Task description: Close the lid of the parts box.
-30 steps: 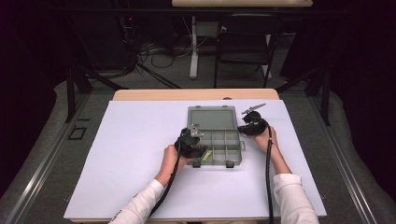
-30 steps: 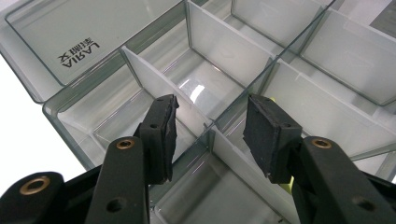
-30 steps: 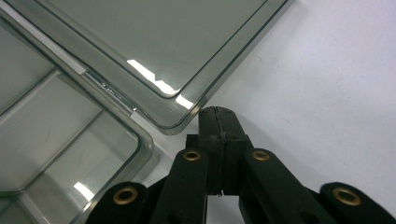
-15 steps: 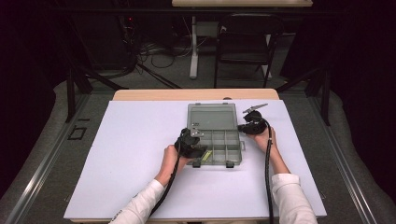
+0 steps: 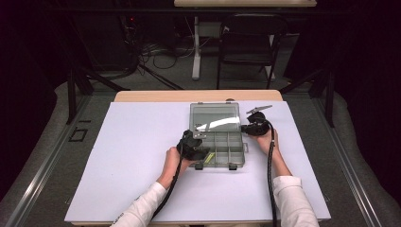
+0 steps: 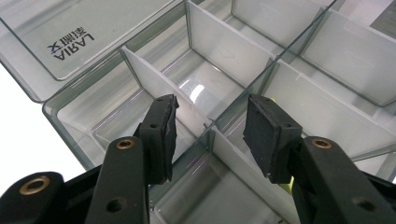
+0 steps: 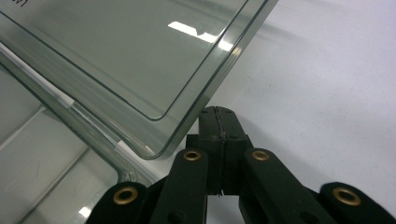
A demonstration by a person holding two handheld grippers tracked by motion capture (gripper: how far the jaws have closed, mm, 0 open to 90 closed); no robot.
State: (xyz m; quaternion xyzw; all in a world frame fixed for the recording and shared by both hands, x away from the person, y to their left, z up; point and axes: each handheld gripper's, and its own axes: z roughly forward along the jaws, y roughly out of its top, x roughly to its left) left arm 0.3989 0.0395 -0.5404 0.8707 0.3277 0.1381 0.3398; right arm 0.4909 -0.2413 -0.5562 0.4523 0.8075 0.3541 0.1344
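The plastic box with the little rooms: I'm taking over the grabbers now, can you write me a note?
Left gripper: open, jaws either side of a white divider in the front left of the clear box.
Right gripper: shut on nothing, beside the right corner of the lid.
Box is on the white table, lid open and lying flat behind it.
A yellow-green thing lies in a front compartment.
Done: box opened.
Left: probably grip and lift that divider.

White table (image 5: 142,156), clear compartment box (image 5: 218,142) on it
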